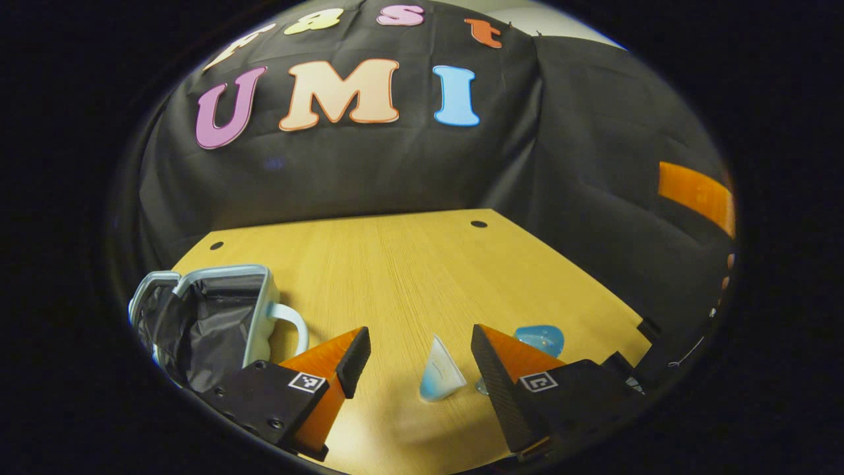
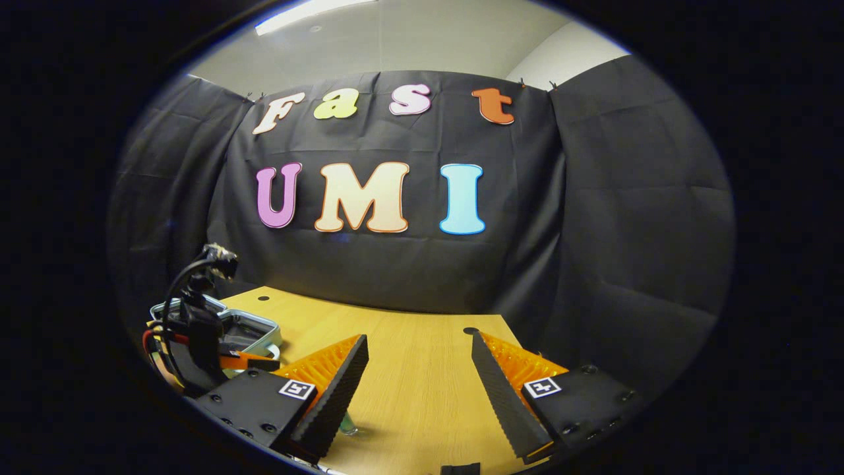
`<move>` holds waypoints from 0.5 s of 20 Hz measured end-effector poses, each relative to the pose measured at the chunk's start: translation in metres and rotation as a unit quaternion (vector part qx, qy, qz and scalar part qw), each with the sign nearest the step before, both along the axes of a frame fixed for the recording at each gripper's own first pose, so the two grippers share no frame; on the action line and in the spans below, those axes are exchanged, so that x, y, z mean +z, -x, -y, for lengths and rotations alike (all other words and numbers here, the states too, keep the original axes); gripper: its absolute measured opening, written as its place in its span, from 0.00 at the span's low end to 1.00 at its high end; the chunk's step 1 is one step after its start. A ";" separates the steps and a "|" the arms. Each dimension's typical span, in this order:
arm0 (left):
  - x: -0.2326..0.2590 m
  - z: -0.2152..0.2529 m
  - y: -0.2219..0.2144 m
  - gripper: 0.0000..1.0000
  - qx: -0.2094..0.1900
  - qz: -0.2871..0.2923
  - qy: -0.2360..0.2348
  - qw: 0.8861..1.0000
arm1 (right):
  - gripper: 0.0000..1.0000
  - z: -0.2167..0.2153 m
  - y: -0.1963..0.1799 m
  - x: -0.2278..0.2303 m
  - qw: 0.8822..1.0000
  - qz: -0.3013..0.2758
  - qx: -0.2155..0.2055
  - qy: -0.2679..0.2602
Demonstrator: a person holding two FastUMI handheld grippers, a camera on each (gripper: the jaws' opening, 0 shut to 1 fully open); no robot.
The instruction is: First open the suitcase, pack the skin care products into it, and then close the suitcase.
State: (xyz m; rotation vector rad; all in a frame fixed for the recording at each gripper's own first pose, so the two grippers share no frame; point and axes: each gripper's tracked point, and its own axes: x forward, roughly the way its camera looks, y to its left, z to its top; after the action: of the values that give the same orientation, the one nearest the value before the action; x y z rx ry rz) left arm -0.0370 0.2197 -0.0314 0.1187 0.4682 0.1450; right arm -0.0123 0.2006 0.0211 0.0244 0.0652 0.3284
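Observation:
The pale blue suitcase (image 1: 198,316) lies open on the wooden table at the left, its dark lining showing and its handle (image 1: 293,323) turned toward the middle. A small white-and-blue tube (image 1: 440,373) stands on the table between my left gripper's fingers; the left gripper (image 1: 419,359) is open around it without touching. A blue skin care item (image 1: 541,340) lies just behind its right finger. In the right gripper view the right gripper (image 2: 419,373) is open above bare table. The suitcase (image 2: 254,330) and the left gripper (image 2: 264,361) sit at the far left there. A small pale item (image 2: 346,423) peeks from under the right gripper's left finger.
The wooden table (image 1: 422,264) ends at the black cloth wall behind and on the right. Two small cable holes (image 1: 479,223) sit near its far edge. The table's right edge (image 1: 613,303) runs diagonally close to the blue item.

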 end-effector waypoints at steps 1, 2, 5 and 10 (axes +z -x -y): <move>-0.011 0.001 0.002 0.89 0.002 -0.009 0.003 1.000 | 0.99 -0.002 0.001 -0.004 1.000 -0.004 0.004 0.002; -0.020 -0.001 0.002 0.84 0.004 -0.017 0.006 1.000 | 0.98 -0.006 0.001 -0.007 1.000 -0.008 0.008 0.005; -0.046 -0.003 0.000 0.71 0.007 -0.043 0.009 0.999 | 0.99 -0.019 0.002 -0.019 0.999 -0.018 0.027 0.012; -0.064 -0.003 -0.004 0.25 -0.001 -0.059 -0.002 0.998 | 0.99 -0.043 0.004 -0.038 0.997 -0.034 0.064 0.016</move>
State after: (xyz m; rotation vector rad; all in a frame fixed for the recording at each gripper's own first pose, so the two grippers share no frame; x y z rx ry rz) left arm -0.0329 0.2230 -0.0949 0.1315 0.5853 0.1369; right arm -0.0165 0.2439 -0.0169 -0.0012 0.1409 0.4545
